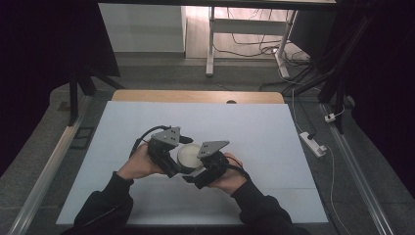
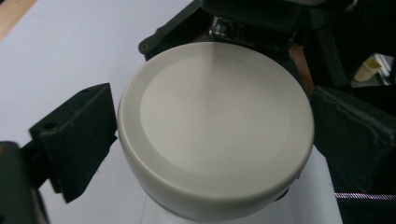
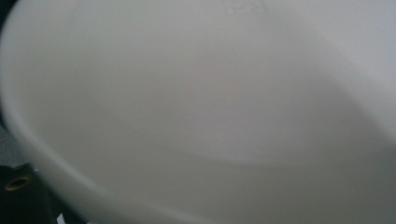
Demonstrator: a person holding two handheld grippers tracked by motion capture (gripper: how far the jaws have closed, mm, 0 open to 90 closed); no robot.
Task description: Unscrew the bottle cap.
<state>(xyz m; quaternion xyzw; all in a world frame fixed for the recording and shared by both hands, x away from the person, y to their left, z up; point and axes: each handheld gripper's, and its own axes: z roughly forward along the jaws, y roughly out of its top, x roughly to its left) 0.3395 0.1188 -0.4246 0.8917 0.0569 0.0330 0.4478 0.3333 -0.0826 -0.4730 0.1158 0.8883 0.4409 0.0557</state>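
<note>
A cream-white round container (image 1: pixel 188 154) with a flat lid sits near the middle of the white table (image 1: pixel 254 132), between both grippers. In the left gripper view its lid (image 2: pixel 215 121) lies between my two black jaws, and both pads (image 2: pixel 74 140) press against its rim. My left gripper (image 1: pixel 179 165) is shut on it from the left. My right gripper (image 1: pixel 198 170) comes in from the right, hard against the container. The right gripper view has the container's pale surface (image 3: pixel 196 107) very close and blurred, with a bit of one jaw at the bottom left, so its grip is hidden.
The person's hands and dark sleeves (image 1: pixel 107 205) come in from the near edge. A wooden strip (image 1: pixel 195 96) runs along the table's far edge. On the floor to the right lies a power strip (image 1: pixel 313 143) with cables, and desk legs (image 1: pixel 210 44) stand behind.
</note>
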